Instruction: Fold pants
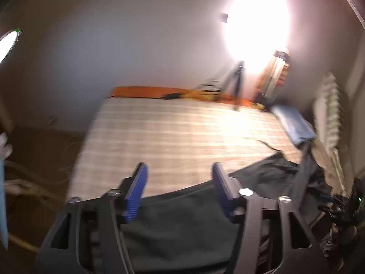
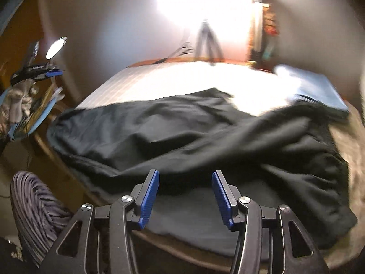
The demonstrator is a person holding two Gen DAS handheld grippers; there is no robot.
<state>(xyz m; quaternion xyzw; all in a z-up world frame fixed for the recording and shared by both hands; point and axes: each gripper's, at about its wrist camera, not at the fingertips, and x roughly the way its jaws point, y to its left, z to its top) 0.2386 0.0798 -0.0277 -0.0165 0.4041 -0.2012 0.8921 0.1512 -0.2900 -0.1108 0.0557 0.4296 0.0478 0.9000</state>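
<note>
On the striped bed cover in front of me the black pants lie spread and rumpled, one end reaching toward the near left edge of the bed, the other bunched at the right beside a folded blue cloth. From my right gripper I look down over them: its blue pads stand apart with nothing between them, released, and the dark fabric lies below and beyond the tips. My left gripper is likewise let go, its pads parted with only air in the gap; under it I see the edge of the pants crossing the near part of the bed, with bare striped cover beyond. In the right wrist view the left gripper shows small at the far left, off the bed's side. A tripod stands at the far end of the bed under a glaring lamp, and both views are smeared with blur. A striped sleeve or trouser leg shows at lower left; I cannot tell which.
</note>
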